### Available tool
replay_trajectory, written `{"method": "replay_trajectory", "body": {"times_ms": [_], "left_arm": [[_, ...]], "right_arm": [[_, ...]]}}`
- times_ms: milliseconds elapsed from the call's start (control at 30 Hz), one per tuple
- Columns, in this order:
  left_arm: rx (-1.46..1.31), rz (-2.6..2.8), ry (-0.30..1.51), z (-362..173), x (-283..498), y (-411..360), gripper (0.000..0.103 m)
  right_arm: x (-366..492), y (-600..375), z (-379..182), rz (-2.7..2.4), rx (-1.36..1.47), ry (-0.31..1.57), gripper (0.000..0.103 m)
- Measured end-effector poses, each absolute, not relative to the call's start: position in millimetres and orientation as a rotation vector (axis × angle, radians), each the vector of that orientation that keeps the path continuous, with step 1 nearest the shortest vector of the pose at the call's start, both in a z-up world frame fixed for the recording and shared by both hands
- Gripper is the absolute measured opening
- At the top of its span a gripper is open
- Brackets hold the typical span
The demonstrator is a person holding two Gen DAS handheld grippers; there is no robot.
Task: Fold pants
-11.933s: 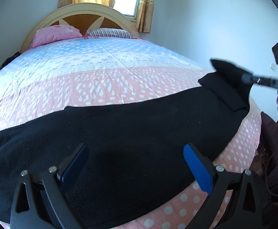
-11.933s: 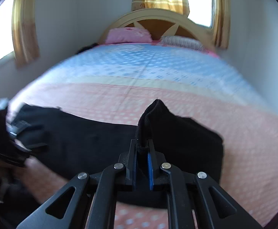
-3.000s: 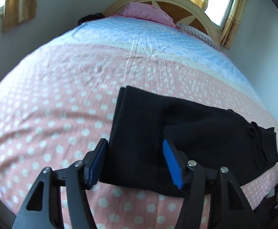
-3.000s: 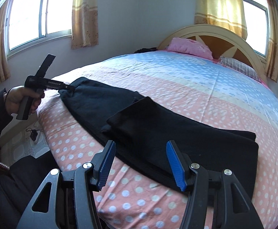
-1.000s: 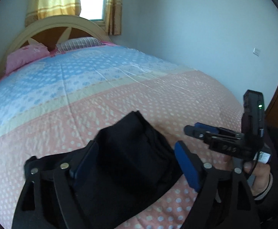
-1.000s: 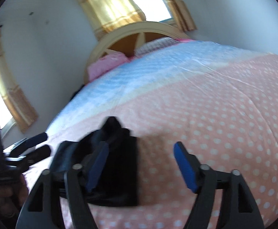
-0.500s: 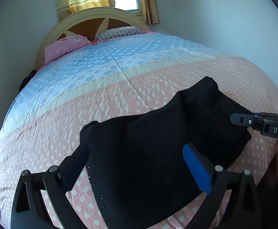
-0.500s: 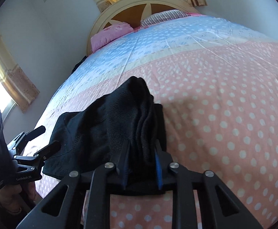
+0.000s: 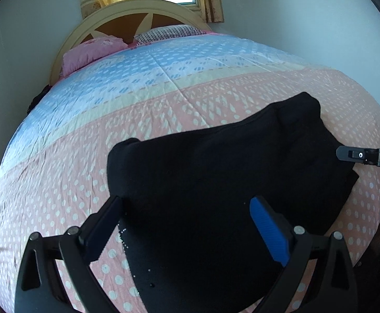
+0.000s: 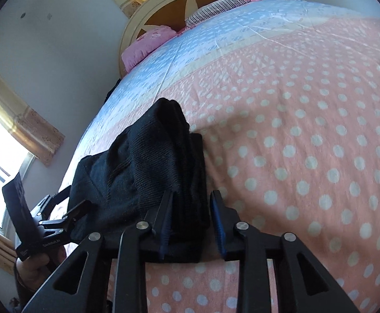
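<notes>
The black pants [image 9: 223, 172] lie folded in a thick stack near the foot edge of the bed; they also show in the right wrist view [image 10: 148, 167]. My left gripper [image 9: 187, 224] is open, its blue-padded fingers [image 9: 268, 229] spread above the near edge of the stack, holding nothing. My right gripper [image 10: 191, 221] has its jaws partly apart around the end of the stack, which sits between the pads. It shows at the right edge of the left wrist view [image 9: 364, 155]. The left gripper shows at the far left of the right wrist view [image 10: 67, 214].
The pants rest on a quilt [image 9: 111, 120] with pink dotted and blue bands. A pink pillow [image 9: 90, 52], a striped pillow [image 9: 169, 31] and a cream headboard [image 9: 137, 7] are at the far end. Walls and curtained windows surround the bed.
My right gripper's jaws have widened since half a second ago, loosening on the pants' end. My left gripper has stayed open and moved closer over the stack.
</notes>
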State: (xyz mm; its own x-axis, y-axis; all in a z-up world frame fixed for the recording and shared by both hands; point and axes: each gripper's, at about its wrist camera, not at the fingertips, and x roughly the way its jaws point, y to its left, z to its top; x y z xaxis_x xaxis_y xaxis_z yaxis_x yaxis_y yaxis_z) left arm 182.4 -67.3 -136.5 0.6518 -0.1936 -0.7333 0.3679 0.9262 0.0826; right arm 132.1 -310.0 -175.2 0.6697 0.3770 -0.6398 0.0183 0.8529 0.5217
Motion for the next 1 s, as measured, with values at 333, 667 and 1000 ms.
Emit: {"method": "replay_trajectory", "body": {"times_ms": [333,667,1000], "left_arm": [[0.168,-0.316,0.826,-145.8,186.1,-50.0,0.103],[0.07,-0.289,0.791,-139.7,175.1,-27.4,0.103],[-0.016,-0.256,0.787,-143.7,184.2,-3.5,0.103]], "right_arm": [[128.8,-311.2,-173.6,0.214,0.512,0.816,0.032],[144.4,-273.5,-103.1,0.124,0.252,0.648,0.041],[189.9,-294.9,-154.1,0.099,0.374,0.812,0.022]]}}
